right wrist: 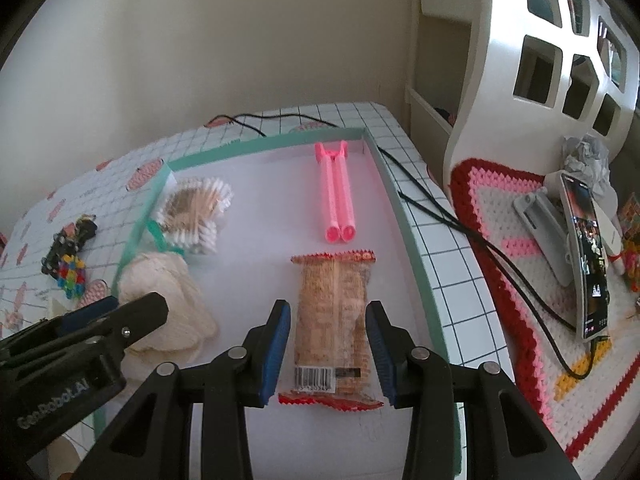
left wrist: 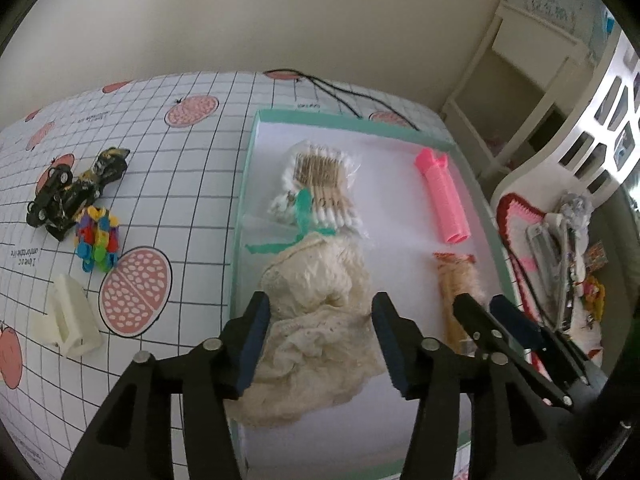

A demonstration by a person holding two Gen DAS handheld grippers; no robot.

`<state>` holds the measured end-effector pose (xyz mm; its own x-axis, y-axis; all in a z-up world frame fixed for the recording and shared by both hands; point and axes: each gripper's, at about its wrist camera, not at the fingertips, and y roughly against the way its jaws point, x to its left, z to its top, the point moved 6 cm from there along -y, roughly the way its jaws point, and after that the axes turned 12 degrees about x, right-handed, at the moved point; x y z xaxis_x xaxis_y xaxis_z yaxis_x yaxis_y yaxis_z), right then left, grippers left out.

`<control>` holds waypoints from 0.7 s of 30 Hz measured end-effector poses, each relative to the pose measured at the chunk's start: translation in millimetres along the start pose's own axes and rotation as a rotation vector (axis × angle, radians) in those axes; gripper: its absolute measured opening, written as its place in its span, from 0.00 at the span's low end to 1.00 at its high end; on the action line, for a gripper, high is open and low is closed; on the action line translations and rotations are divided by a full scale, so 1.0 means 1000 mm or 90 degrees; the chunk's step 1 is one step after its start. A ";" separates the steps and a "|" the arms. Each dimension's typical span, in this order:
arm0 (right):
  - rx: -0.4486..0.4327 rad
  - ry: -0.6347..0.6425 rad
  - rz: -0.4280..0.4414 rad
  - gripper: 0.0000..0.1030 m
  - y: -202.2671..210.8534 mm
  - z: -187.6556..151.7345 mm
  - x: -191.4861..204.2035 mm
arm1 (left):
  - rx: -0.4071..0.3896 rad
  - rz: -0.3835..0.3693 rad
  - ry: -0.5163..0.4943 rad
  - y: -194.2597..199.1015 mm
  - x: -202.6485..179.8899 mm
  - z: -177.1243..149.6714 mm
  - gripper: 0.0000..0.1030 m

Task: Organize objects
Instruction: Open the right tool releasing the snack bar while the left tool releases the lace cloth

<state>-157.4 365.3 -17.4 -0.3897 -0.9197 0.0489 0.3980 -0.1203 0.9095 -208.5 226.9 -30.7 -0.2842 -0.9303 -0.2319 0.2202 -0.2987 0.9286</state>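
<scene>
Two handheld grippers, matte black plastic throughout. Left gripper [left wrist: 320, 344]: long tapering fingers [left wrist: 250, 346] lined on the inner faces with dark blue ribbed pads, hinged on black linkage arms with triangular cut-outs, pinned by round silver rivets at the joints. Right gripper [right wrist: 328, 346]: same build, blue ribbed pads on its fingers [right wrist: 276, 352], silver rivets at each pivot, slotted black arms spreading toward the body. Pale grey lettering "GeoRobot.AI" printed on the side of the left gripper's black housing, seen from the right wrist view.
</scene>
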 end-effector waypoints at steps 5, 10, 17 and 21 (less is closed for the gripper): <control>-0.018 -0.003 0.021 0.42 0.013 0.002 0.004 | -0.017 -0.016 0.002 0.016 -0.001 0.008 0.54; -0.026 0.000 0.030 0.42 0.019 0.004 0.007 | -0.033 -0.007 0.008 0.026 0.001 0.011 0.54; -0.009 0.008 0.014 0.43 0.011 0.001 0.006 | -0.036 0.015 0.040 0.025 0.018 0.012 0.58; -0.008 -0.003 0.014 0.55 0.009 0.001 0.003 | -0.037 0.023 0.058 0.023 0.030 0.011 0.73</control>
<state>-155.7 362.1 -8.4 -0.3852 -0.9201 0.0703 0.4163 -0.1053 0.9031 -222.1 194.8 -12.6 -0.1904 -0.9552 -0.2265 0.2827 -0.2743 0.9192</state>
